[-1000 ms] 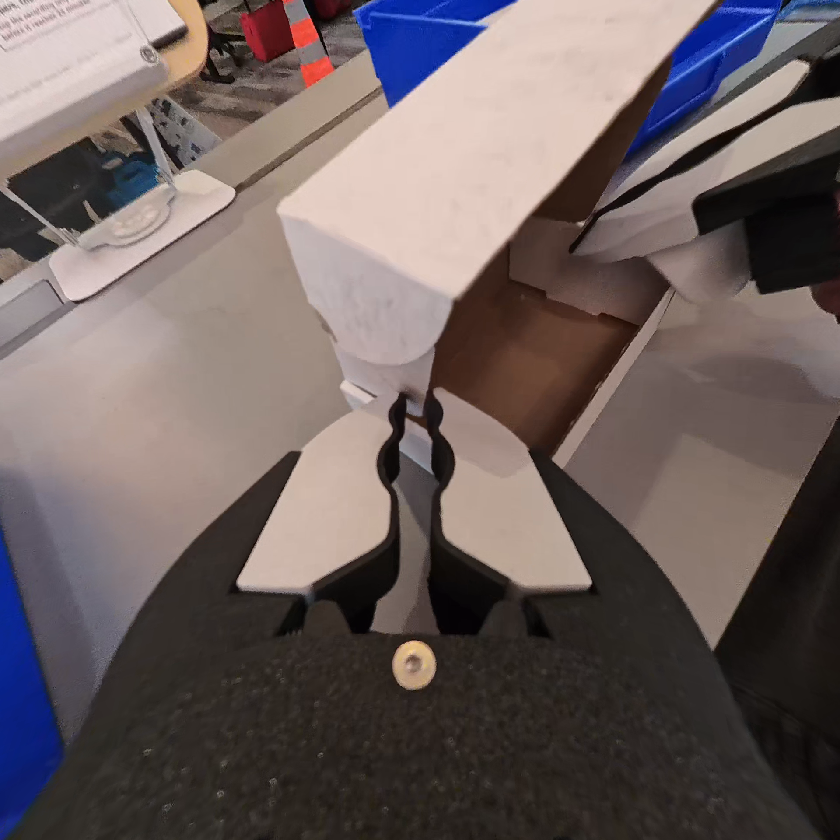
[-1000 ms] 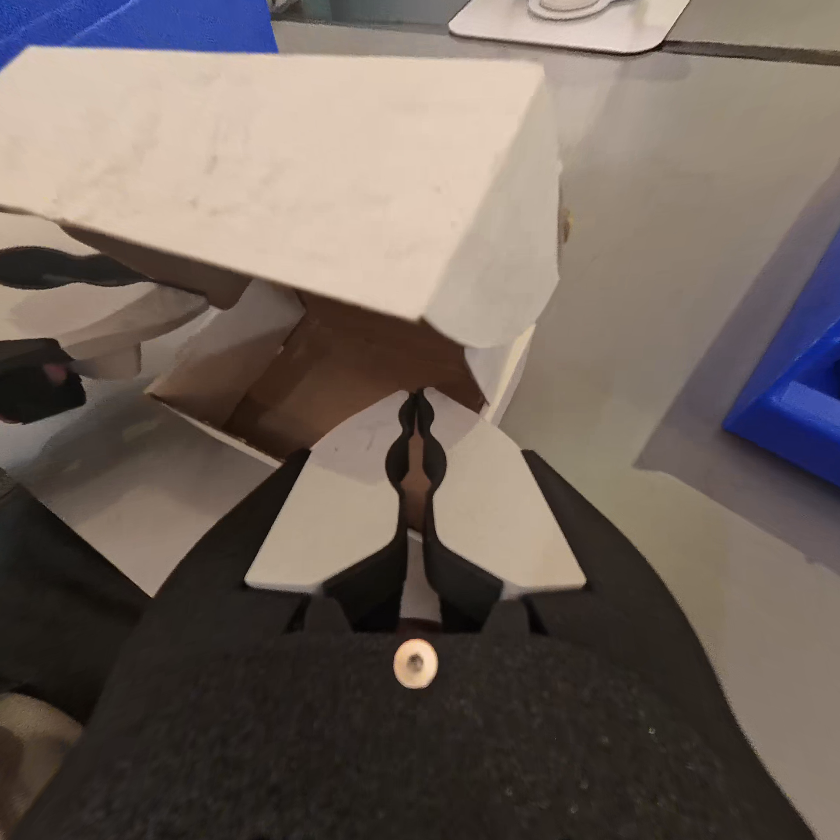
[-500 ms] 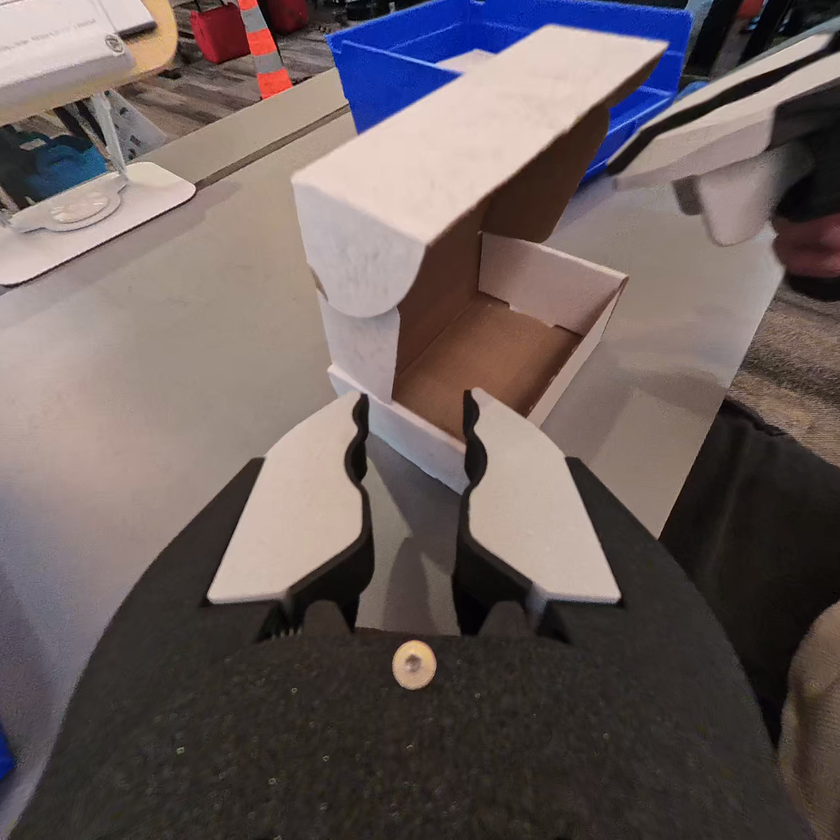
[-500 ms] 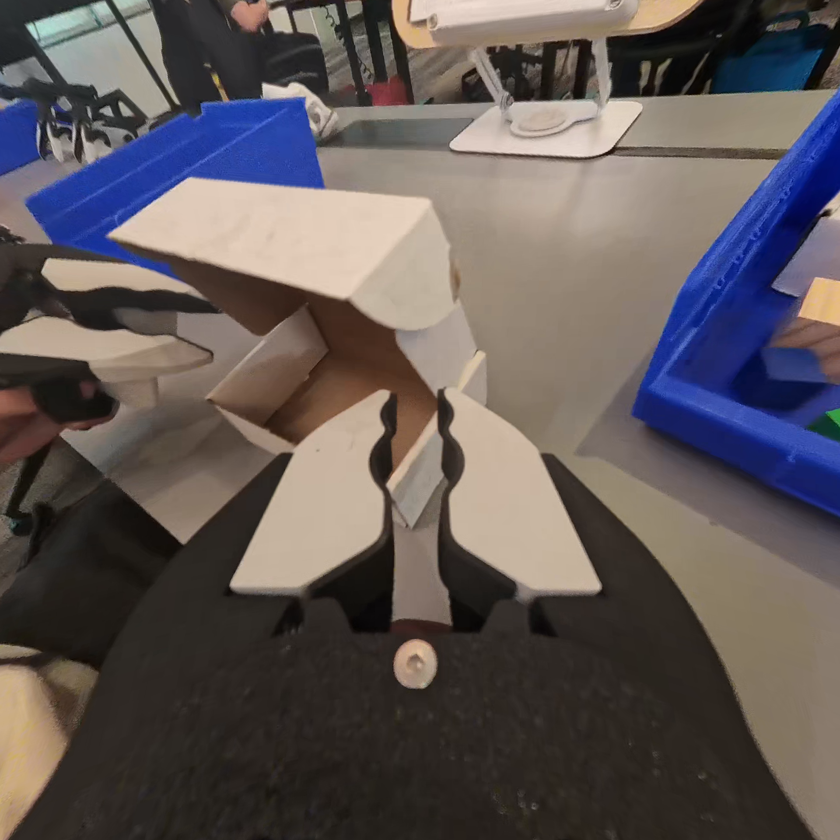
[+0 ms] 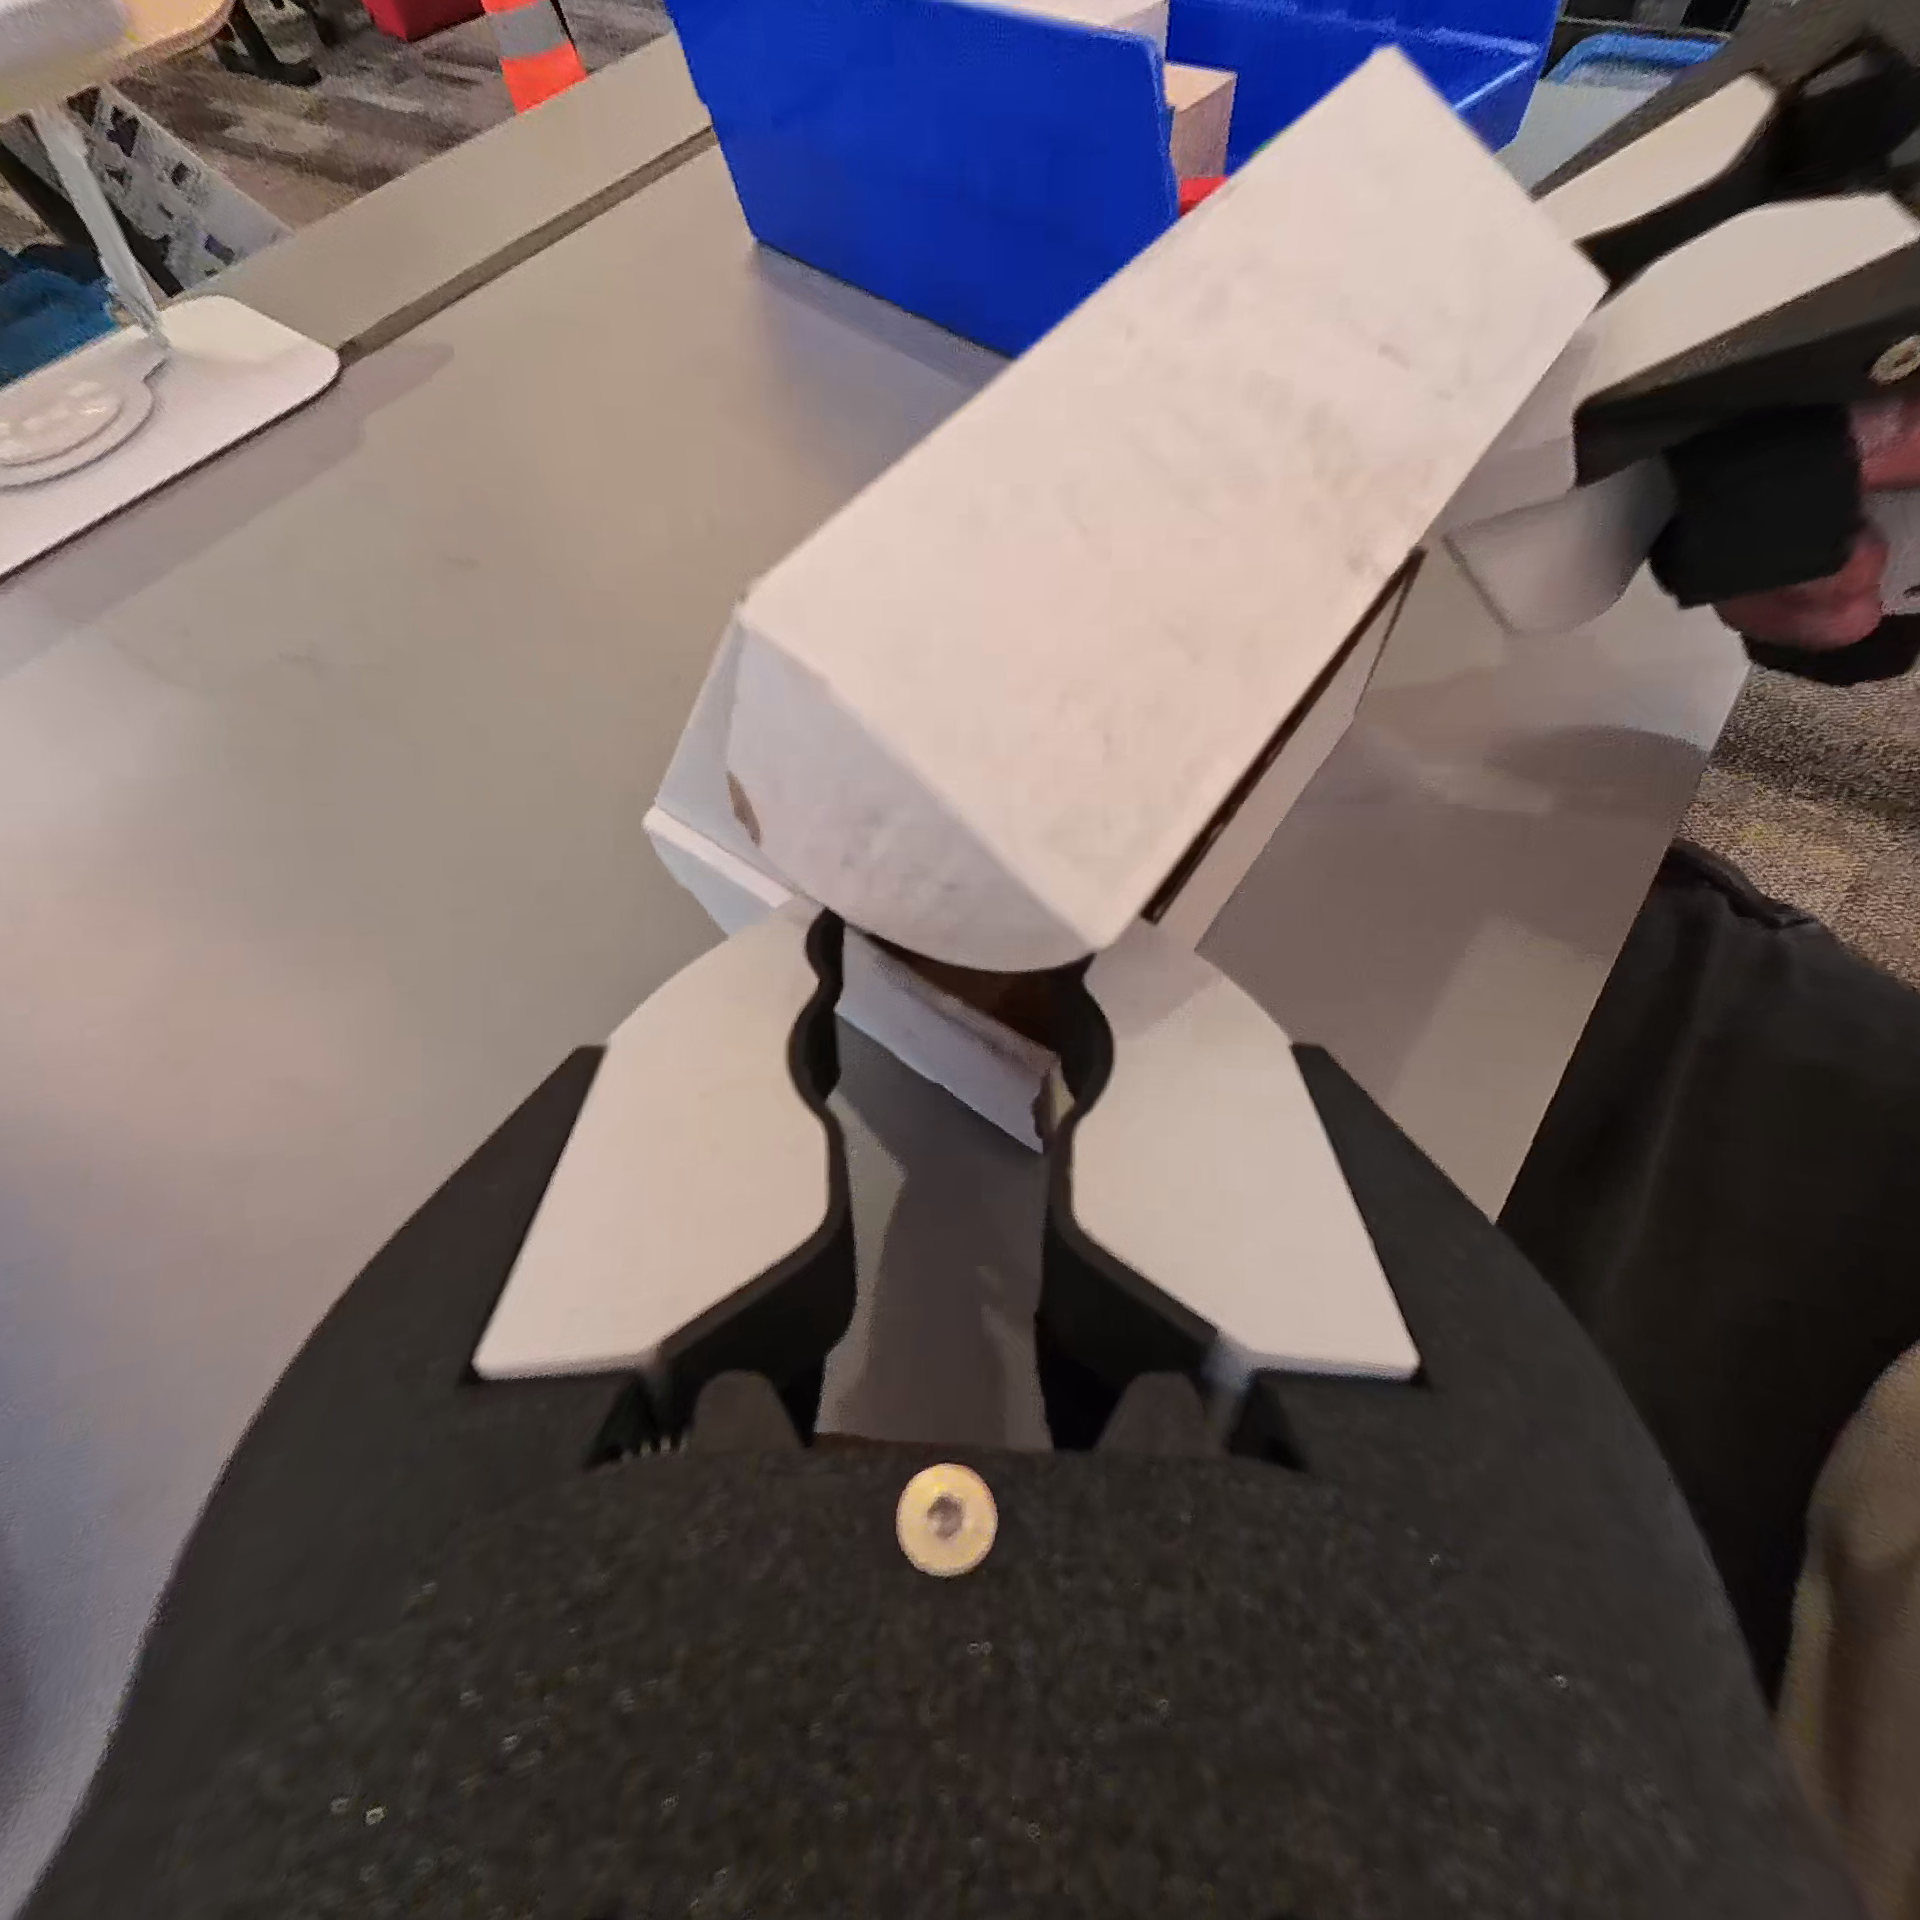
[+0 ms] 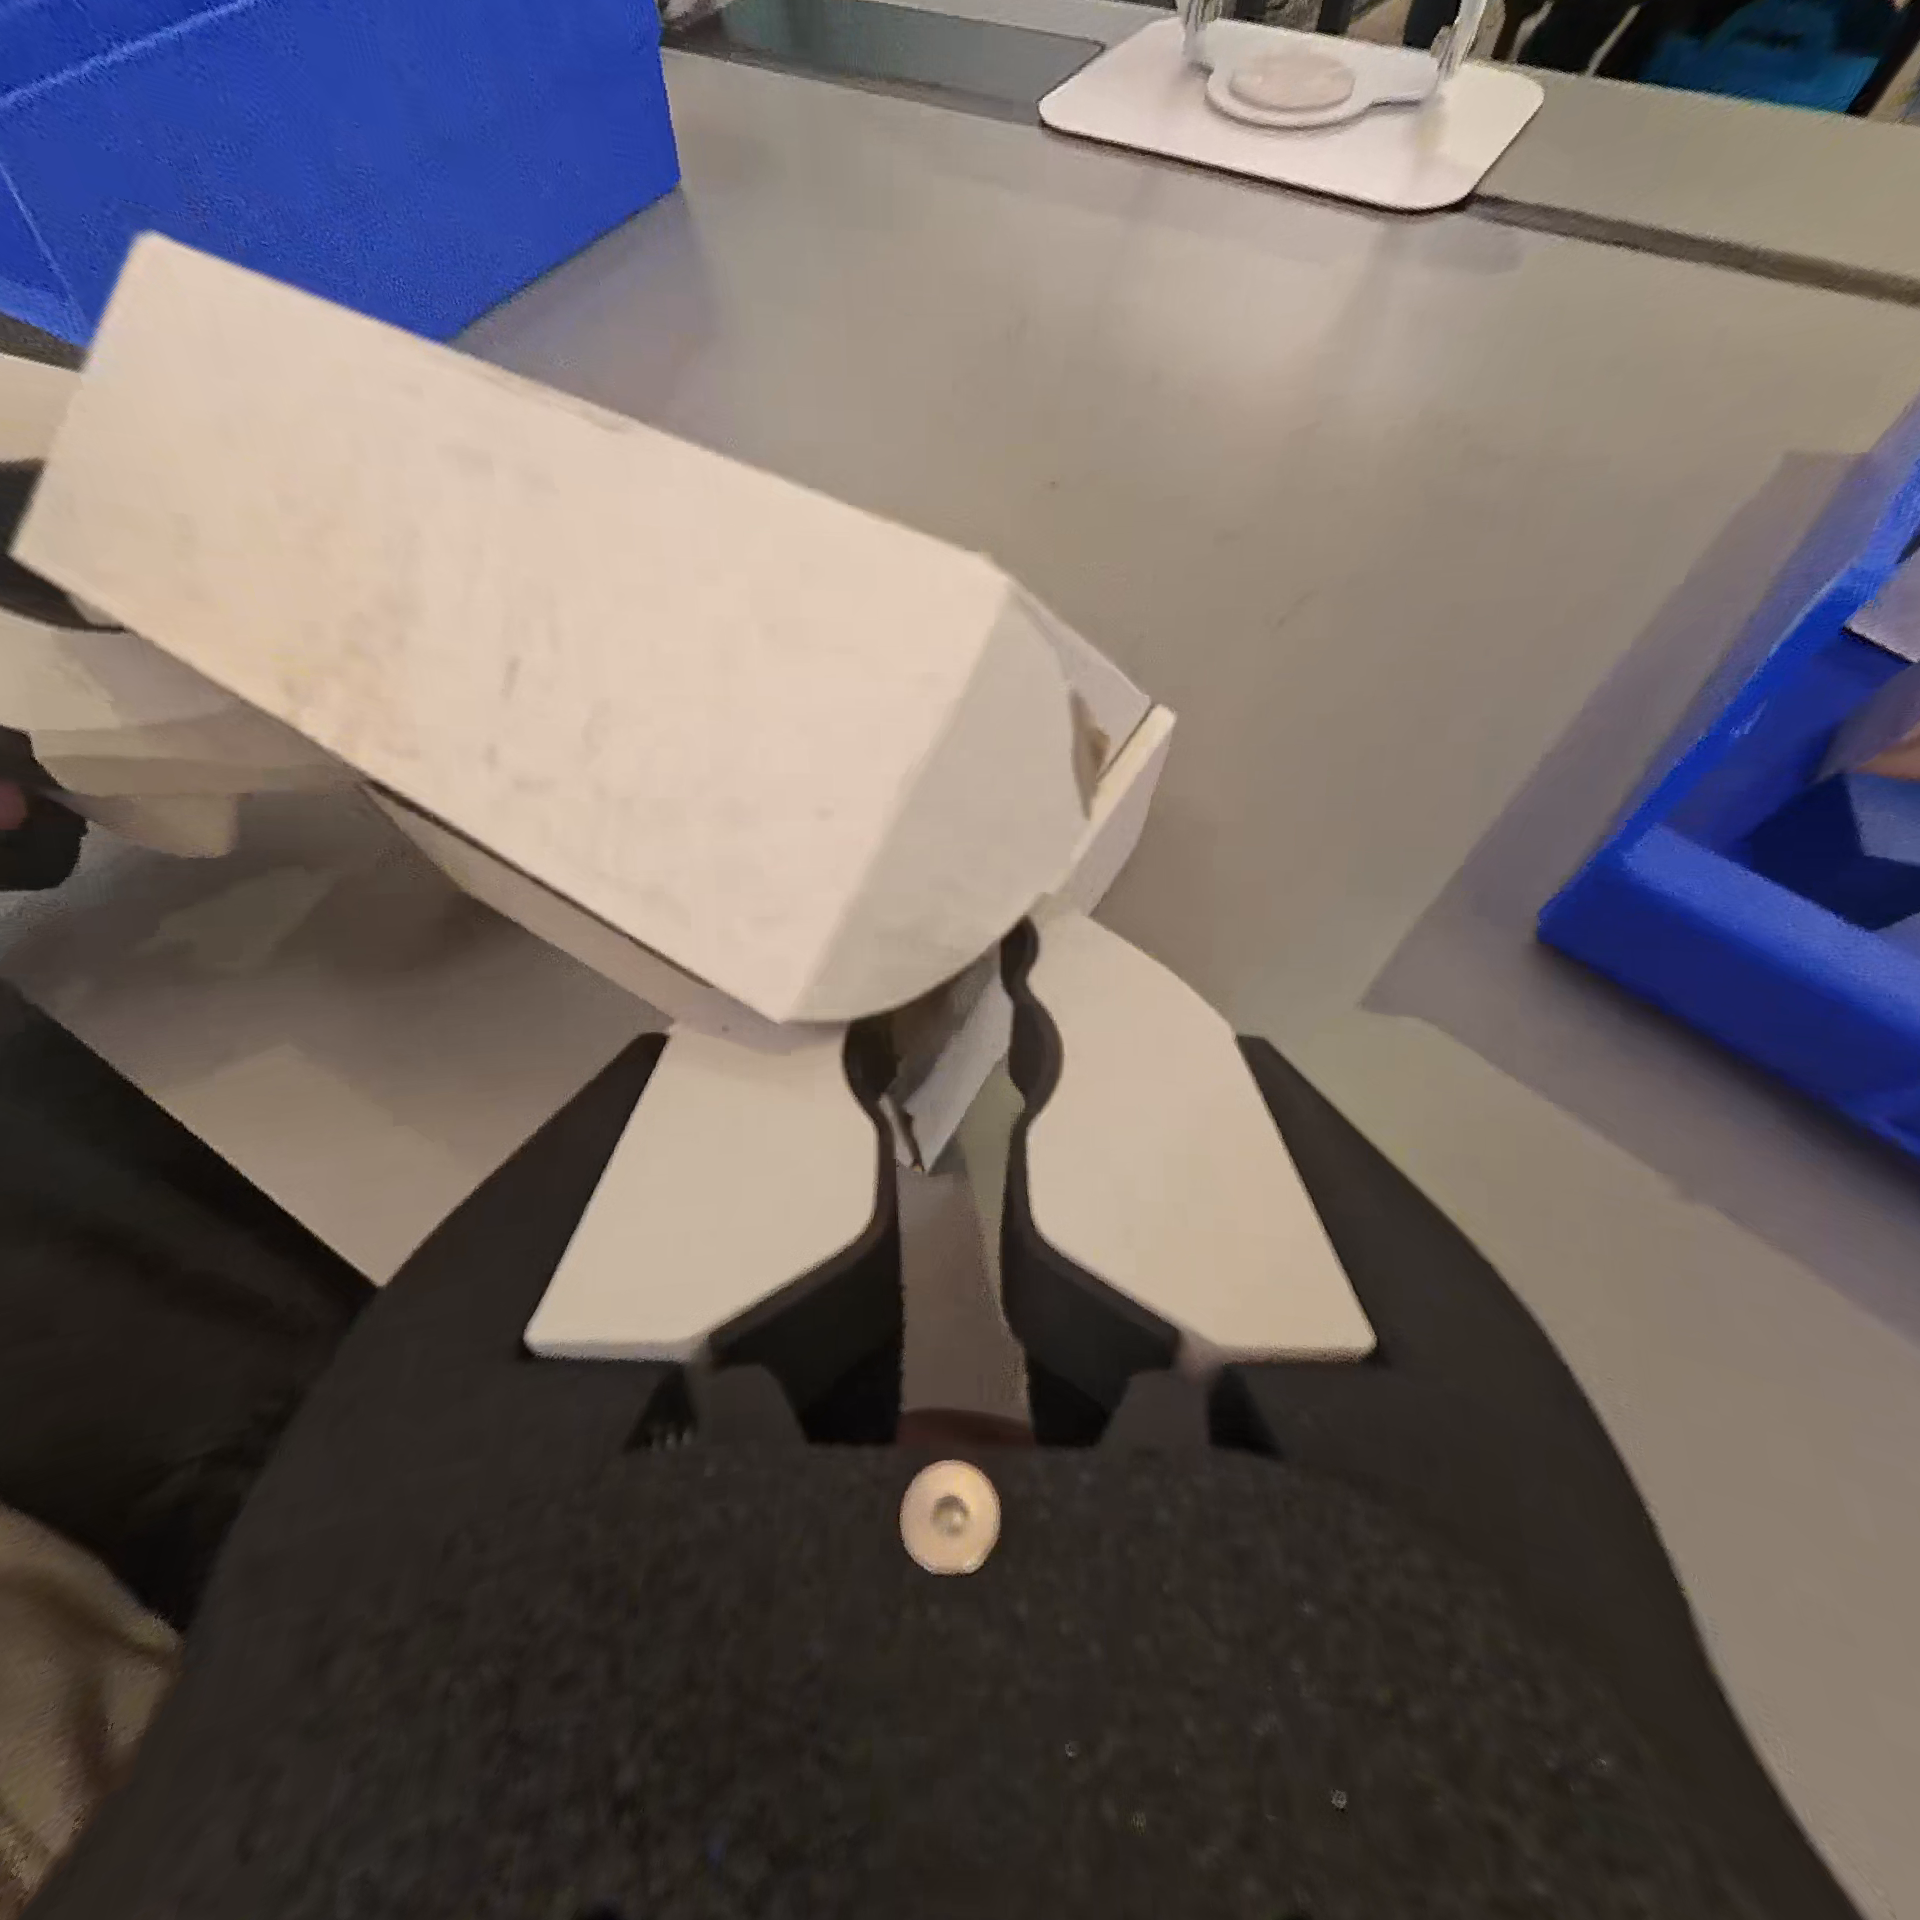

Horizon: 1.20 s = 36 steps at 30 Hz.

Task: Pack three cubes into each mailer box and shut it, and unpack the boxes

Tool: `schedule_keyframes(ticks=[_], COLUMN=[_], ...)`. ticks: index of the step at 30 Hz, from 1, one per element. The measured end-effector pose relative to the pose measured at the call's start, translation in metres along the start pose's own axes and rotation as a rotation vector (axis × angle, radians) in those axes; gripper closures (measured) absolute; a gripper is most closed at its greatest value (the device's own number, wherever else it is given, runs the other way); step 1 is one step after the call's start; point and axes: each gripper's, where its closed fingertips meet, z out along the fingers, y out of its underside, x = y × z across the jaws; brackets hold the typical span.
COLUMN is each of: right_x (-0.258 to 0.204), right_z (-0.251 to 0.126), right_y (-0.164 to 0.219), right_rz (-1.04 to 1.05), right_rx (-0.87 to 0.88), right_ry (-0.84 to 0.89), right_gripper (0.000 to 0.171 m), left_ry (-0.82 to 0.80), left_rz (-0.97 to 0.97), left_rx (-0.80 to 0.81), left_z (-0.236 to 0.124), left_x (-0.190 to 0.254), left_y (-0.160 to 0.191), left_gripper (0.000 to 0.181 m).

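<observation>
We see white mailer box (image 5: pixel 1122 582) on grey desk (image 5: pixel 364 727), lid half down | left hand-held gripper (image 5: pixel 951 997) narrow gap, box corner between, not gripped | right hand-held gripper (image 6: pixel 951 1023) same.

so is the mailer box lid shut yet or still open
Still open, partly. The lid slants down over the mailer box, with a dark gap showing along its edge and its front flap not tucked in.

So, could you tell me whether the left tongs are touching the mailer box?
Cannot tell. In the left wrist view the mailer box corner sits between the open left tongs, close to one finger, but blur hides any contact or gap.
</observation>
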Motion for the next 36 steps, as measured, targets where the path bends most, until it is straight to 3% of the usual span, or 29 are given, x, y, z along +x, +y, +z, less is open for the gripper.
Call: schedule_keyframes(ticks=[8,10,12,16,22,27,29,32,34,36], right_x=[0.001,0.005,-0.001,-0.010,-0.032,-0.035,-0.033,-0.030,-0.029,-0.030], right_z=[-0.021,-0.024,-0.026,-0.020,-0.027,-0.020,-0.021,-0.025,-0.030,-0.035], right_y=[-0.014,-0.019,-0.020,-0.001,0.031,0.047,0.048,0.036,0.021,0.008], right_rz=[-0.171,-0.249,-0.321,-0.424,-0.346,-0.335,-0.367,-0.405,-0.416,-0.372], right_rx=[0.094,0.111,0.116,-0.016,-0.149,-0.194,-0.195,-0.139,-0.065,0.015], right_ry=[0.059,0.130,0.139,0.145,0.024,-0.002,0.019,0.075,0.099,0.098], right_gripper=[0.141,0.144,0.161,0.163,0.171,0.166,0.162,0.144,0.139,0.129], left_ry=[-0.030,-0.033,-0.054,-0.111,0.022,0.004,-0.065,-0.181,-0.238,-0.284], left_rz=[0.050,0.100,0.160,0.282,0.228,0.213,0.218,0.197,0.178,0.168], left_rx=[0.075,0.091,0.103,0.025,-0.019,-0.064,-0.091,-0.079,-0.009,0.064], left_z=[-0.017,-0.018,-0.020,-0.018,-0.026,-0.033,-0.042,-0.056,-0.065,-0.073], left_x=[-0.009,-0.003,0.002,0.008,0.038,0.041,0.031,0.016,0.010,0.004], left_y=[-0.013,-0.018,-0.019,-0.004,0.011,0.023,0.030,0.034,0.021,0.004], left_gripper=[0.123,0.132,0.155,0.175,0.181,0.181,0.172,0.142,0.130,0.129])
